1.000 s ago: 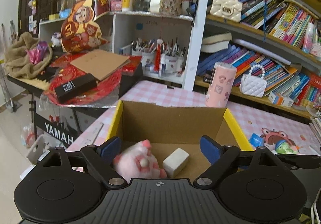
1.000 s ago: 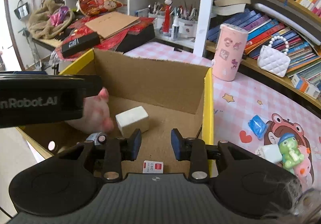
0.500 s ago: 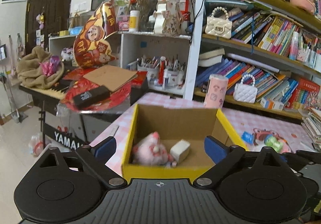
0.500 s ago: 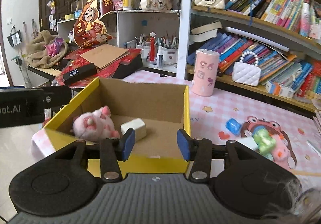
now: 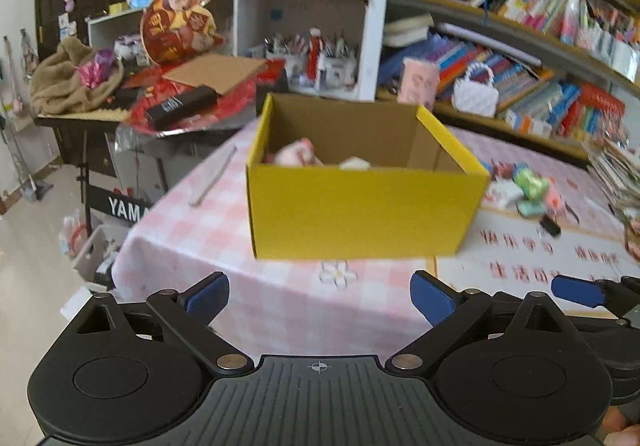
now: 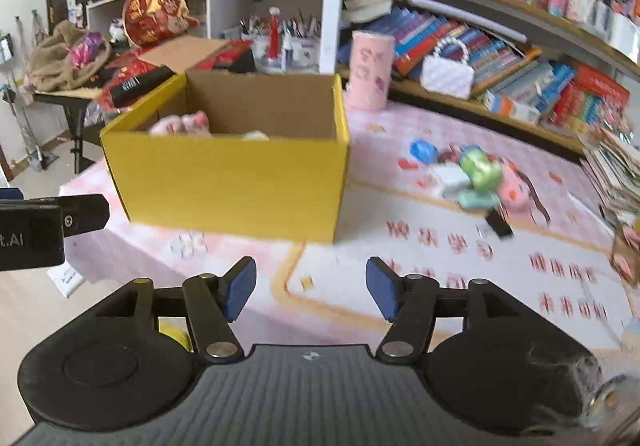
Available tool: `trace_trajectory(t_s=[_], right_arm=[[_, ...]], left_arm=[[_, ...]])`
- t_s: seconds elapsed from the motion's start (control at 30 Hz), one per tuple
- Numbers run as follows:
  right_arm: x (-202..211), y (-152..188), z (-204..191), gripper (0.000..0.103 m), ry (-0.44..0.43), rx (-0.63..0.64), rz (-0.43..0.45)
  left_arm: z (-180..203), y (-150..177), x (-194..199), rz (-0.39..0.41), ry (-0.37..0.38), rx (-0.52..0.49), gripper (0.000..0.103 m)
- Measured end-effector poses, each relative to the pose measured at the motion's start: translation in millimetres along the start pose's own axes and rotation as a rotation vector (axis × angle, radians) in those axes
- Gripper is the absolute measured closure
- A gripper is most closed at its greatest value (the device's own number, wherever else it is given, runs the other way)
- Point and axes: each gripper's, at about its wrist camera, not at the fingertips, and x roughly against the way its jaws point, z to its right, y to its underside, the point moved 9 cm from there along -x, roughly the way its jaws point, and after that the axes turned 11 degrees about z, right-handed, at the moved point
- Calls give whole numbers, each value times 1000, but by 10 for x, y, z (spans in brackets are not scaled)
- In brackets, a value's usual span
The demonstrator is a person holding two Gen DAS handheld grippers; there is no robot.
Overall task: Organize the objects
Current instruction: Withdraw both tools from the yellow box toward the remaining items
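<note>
- Left hand-held gripper [image 5: 319,299]: jaws gaping wide, holding nothing, hovering low over the near edge of the worktop [image 5: 280,298].
- Yellow box [image 5: 362,206] sitting straight ahead of the left hand-held gripper, well apart from its fingertips; pink plush [image 5: 298,153] and a white block [image 5: 355,163] peeking over the rim inside, plush on the left.
- Right hand-held gripper [image 6: 311,289]: jaws also standing wide apart, carrying nothing, hanging over the printed mat area of the worktop.
- From the right view the box is lying ahead and to the left of the fingers; loose toys lying ahead and to the right, well apart from the box.
- Loose pile: blue piece [image 6: 424,150], green figure [image 6: 480,166], pink figure [image 6: 514,190], black binder clip [image 6: 498,224], all bunching together; blurred, so exact contacts hard to tell.
- Step, my read: between picks, both tools empty, two items already boxed, more waiting outside.
- Next move is probably calling for the right hand-held gripper reaching forward-right to the pile, lining the open jaws around one toy, closing, then carrying it left over the box rim.
- Clutter in the pile is risking a double grab.
</note>
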Motion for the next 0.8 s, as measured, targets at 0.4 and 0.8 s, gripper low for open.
trace_trajectory(t_s=[0.4, 0.8], right_arm=[[329, 398, 446, 40, 130, -72, -55], [404, 539, 1116, 36, 255, -123, -87]], left_arm=[[548, 191, 36, -46, 147, -82, 4], [1346, 225, -199, -90, 281, -131, 4]])
